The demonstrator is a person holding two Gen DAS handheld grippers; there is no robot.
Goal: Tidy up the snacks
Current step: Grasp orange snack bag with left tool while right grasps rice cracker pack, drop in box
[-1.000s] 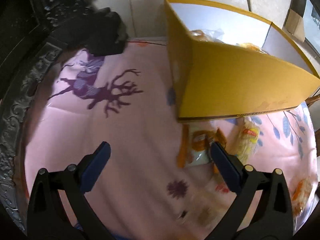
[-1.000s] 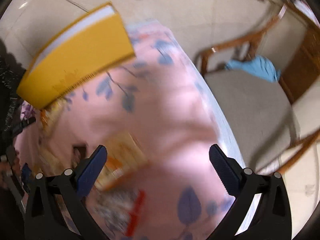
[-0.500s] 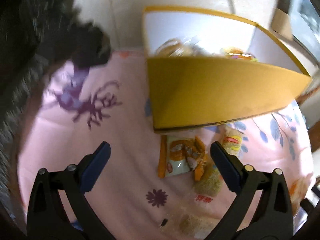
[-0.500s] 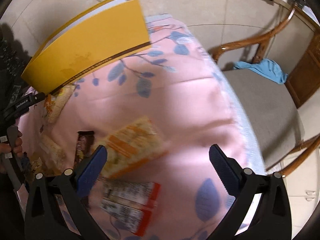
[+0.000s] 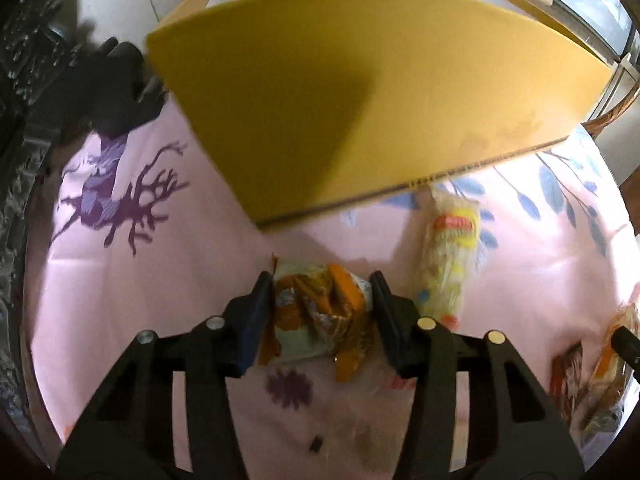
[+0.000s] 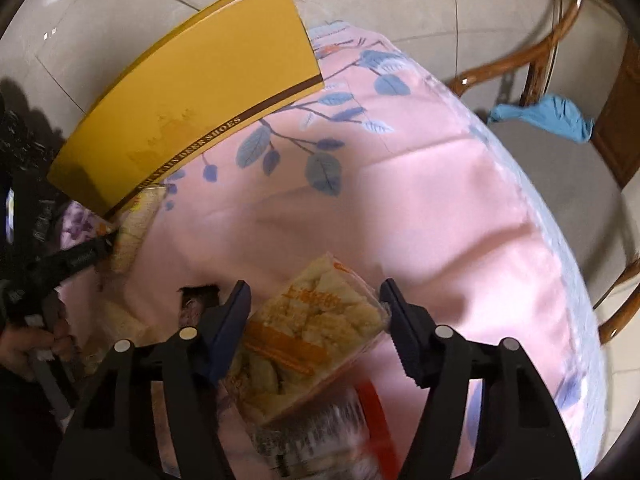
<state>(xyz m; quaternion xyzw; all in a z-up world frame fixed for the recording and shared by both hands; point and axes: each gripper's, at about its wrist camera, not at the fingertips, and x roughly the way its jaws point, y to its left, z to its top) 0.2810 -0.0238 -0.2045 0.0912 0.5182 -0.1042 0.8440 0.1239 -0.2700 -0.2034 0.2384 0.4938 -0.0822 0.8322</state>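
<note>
The left gripper (image 5: 322,300) pinches a crumpled orange-and-pale snack packet (image 5: 316,312), both pads pressed against its sides, low over the pink cloth (image 5: 168,280) that covers the worktop. At 12 o'clock from it, filling the upper half of the left view, stands the yellow shoe box (image 5: 360,100), its near wall facing the camera. At 2 o'clock from the packet a clear bag of pale yellow snacks (image 5: 450,256) lies on the cloth with its far end just against the foot of the box. More wrappers (image 5: 592,376) lie at the 4 o'clock edge, too blurred to name.

The right gripper (image 6: 314,320) is spread, its pads on either side of a clear bag of yellow crackers (image 6: 316,332) with an orange stripe; the right pad is at the bag's corner, the left just beside its edge, and contact cannot be told. A dark wrapper (image 6: 196,300) lies at 9 o'clock from that bag, and a red-edged pack (image 6: 340,436), blurred, at 6 o'clock. A wooden chair (image 6: 560,168) with a blue rag (image 6: 548,116) on its seat stands at 2 o'clock, off the worktop.
</note>
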